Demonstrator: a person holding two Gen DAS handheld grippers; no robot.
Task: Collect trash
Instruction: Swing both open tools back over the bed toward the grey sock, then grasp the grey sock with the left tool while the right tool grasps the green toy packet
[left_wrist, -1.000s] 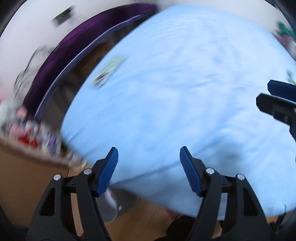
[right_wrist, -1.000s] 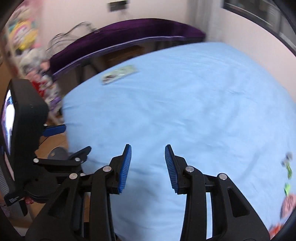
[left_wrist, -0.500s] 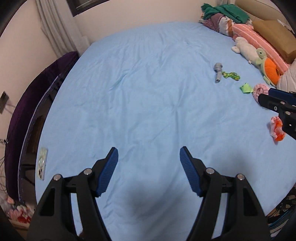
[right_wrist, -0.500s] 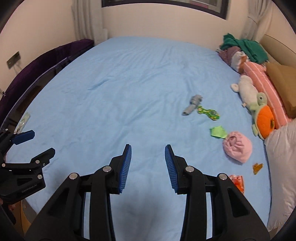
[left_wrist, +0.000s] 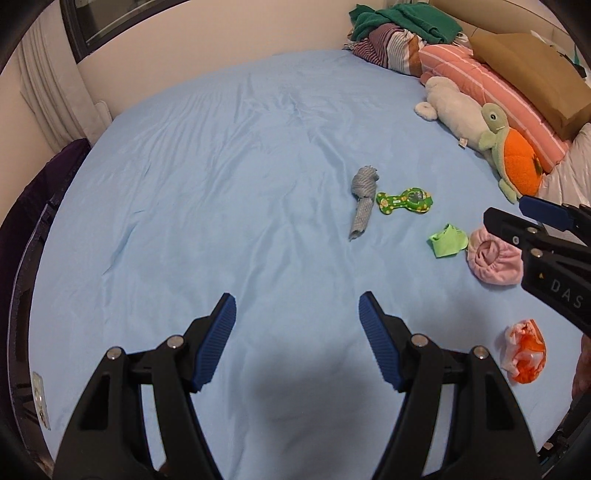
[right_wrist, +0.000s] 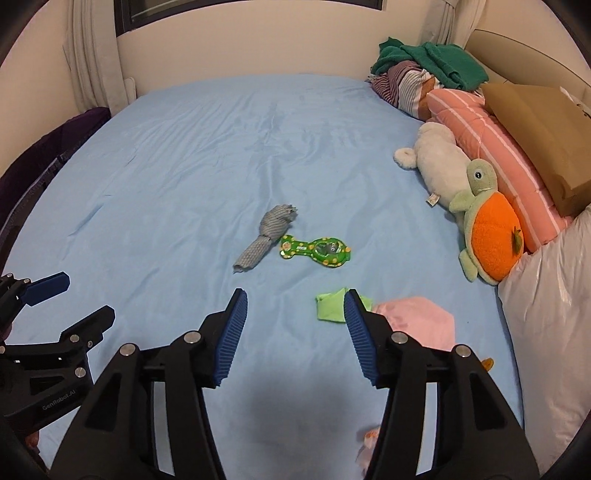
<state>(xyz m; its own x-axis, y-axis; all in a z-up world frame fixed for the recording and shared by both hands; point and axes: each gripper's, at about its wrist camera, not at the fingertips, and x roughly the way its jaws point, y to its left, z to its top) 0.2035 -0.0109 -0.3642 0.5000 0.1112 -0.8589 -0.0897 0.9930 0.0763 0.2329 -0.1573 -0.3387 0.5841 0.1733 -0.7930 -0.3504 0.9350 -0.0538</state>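
Scattered on a light blue bed sheet (left_wrist: 221, 166) lie a grey sock (left_wrist: 362, 201) (right_wrist: 267, 234), a green spotted toy (left_wrist: 404, 200) (right_wrist: 316, 251), a green crumpled paper (left_wrist: 447, 240) (right_wrist: 330, 306), a pink cloth cap (left_wrist: 493, 260) (right_wrist: 421, 323) and an orange-white wrapper (left_wrist: 524, 349) (right_wrist: 369, 439). My left gripper (left_wrist: 297, 321) hangs open over bare sheet, left of these. My right gripper (right_wrist: 295, 321) is opening, empty, just short of the green paper; it also shows as the right gripper (left_wrist: 517, 218) at the left wrist view's right edge.
Along the right side of the bed lie a white plush (right_wrist: 439, 162), a turtle plush with an orange belly (right_wrist: 487, 225), a pink striped pillow (right_wrist: 491, 140), a brown paper bag (right_wrist: 546, 136), a white plastic bag (right_wrist: 546, 332) and a pile of clothes (right_wrist: 424, 70). A purple bench (left_wrist: 22, 206) runs along the left.
Both grippers swung from the bed's left edge and purple bench toward the pillow side, bringing the scattered items into view and closer. The right gripper's jaws have spread wider.
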